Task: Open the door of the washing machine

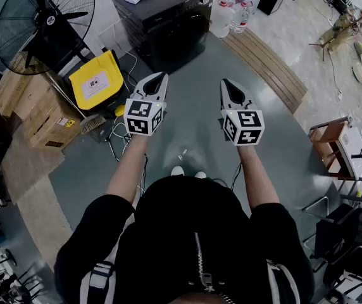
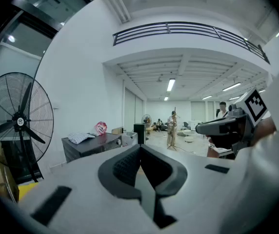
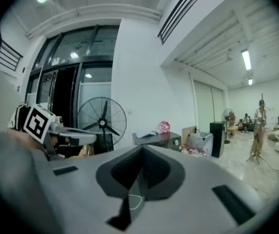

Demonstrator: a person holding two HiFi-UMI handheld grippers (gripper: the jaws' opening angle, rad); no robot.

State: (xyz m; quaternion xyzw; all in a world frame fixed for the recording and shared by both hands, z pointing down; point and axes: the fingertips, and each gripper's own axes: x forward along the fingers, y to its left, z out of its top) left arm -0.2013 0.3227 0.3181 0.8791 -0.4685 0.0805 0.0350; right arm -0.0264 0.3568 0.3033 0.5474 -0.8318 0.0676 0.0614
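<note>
The dark washing machine stands on the floor at the far wall, beside a fan and well apart from both grippers. The left gripper and right gripper have their jaws pressed together, empty. The door is probably rigid, hinged and latched. Take its rim handle, too small to see here, and pull steadily.

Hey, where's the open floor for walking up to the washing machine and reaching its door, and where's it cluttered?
Free: the grey floor straight ahead, from the left gripper and right gripper up to the washing machine front. Crowded: its left, with the yellow case, cables, cardboard boxes and fan; its right has water bottles and wooden planks.
</note>
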